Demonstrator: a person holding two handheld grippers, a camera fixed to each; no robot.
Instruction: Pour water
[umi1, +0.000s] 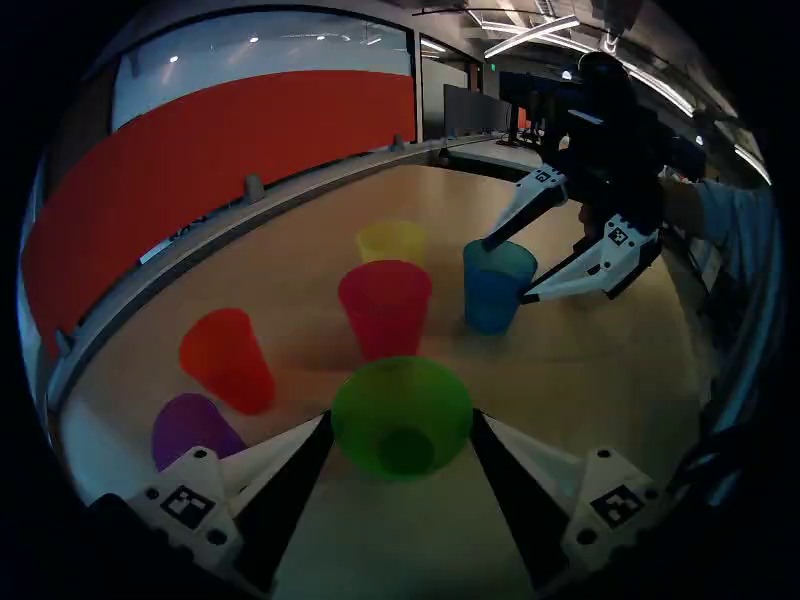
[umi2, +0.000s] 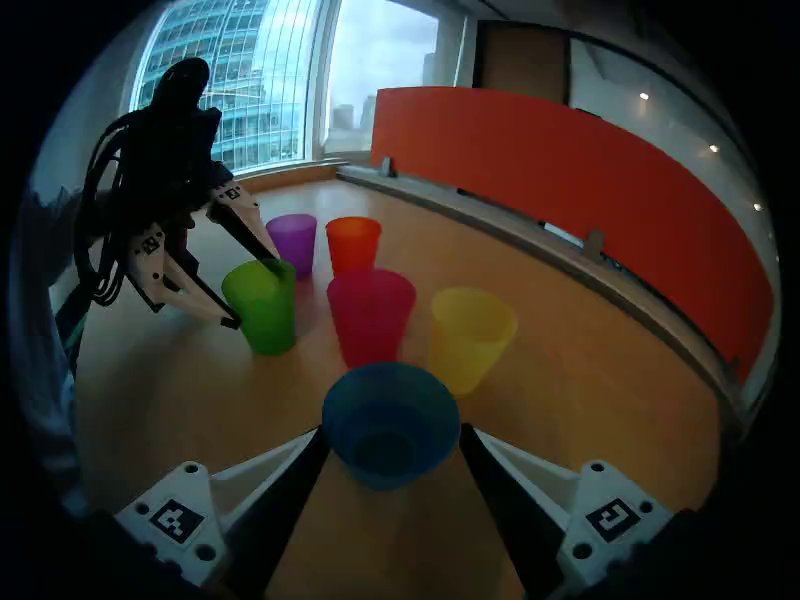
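Left gripper view looks down its own two fingers at a green cup (umi1: 402, 405) standing upright on the wooden table (umi1: 600, 370). The left gripper (umi1: 400, 422) is narrowed onto it, one fingertip against each side of the cup wall. Just beyond the green cup stands a magenta cup (umi1: 385, 305), with a yellow cup (umi1: 392, 242) behind that. An orange cup (umi1: 228, 358) and a purple cup (umi1: 190, 428) sit off to the left, near a long red partition (umi1: 200, 160). To the right of the magenta cup, a blue cup (umi1: 497, 290) stands upright. The right gripper (umi1: 506, 270) is closed on it, one finger at the far rim and the other low on the near side, held from the right by an arm in a light blue sleeve (umi1: 730, 215). Right gripper view shows the blue cup seated between that gripper's fingers, both touching its wall. Whether any cup holds water cannot be told.
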